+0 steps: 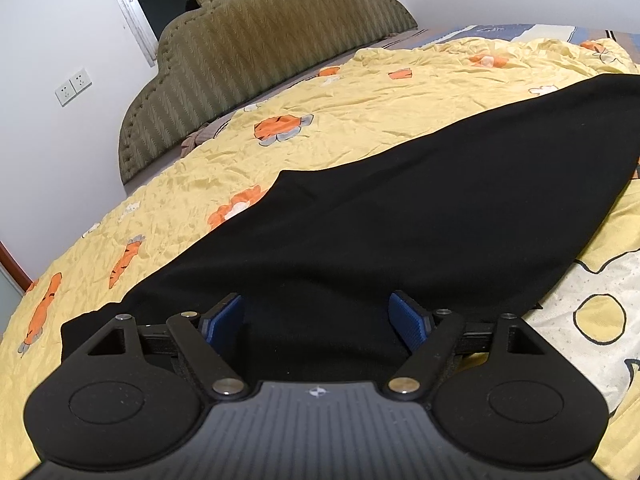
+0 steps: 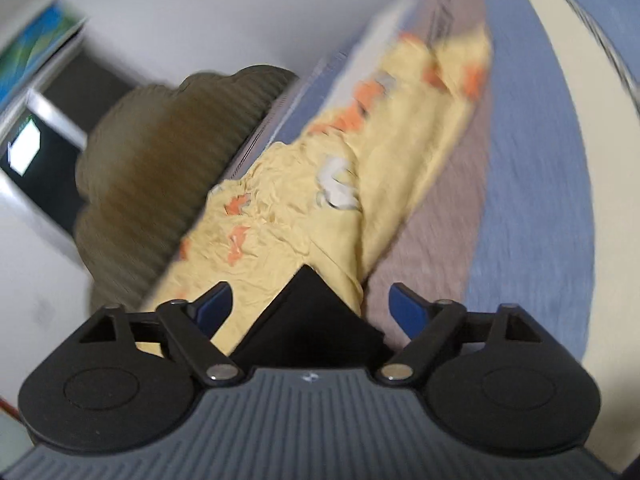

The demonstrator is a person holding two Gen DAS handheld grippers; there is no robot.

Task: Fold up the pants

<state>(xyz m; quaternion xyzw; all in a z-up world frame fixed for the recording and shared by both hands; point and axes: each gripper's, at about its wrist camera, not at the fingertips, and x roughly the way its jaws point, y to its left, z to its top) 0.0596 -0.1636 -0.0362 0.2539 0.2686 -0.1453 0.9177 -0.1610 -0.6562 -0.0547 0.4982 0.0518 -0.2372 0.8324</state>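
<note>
Lying flat across the yellow quilt on the bed, black pants, stretched from the near left to the far right in the left wrist view. Hovering low over the near end of the pants, left tongs, spread wide, blue pads on either side of the dark cloth, nothing pinched between them. Beyond, far left, an olive scalloped headboard against a white wall, with a double socket to its left. In the blurred, tilted right wrist view, right tongs also spread wide, a pointed black corner of the pants showing between the fingers but touched by neither pad. Further off, crumpled quilt, a striped sheet to the right, headboard far left.
</note>
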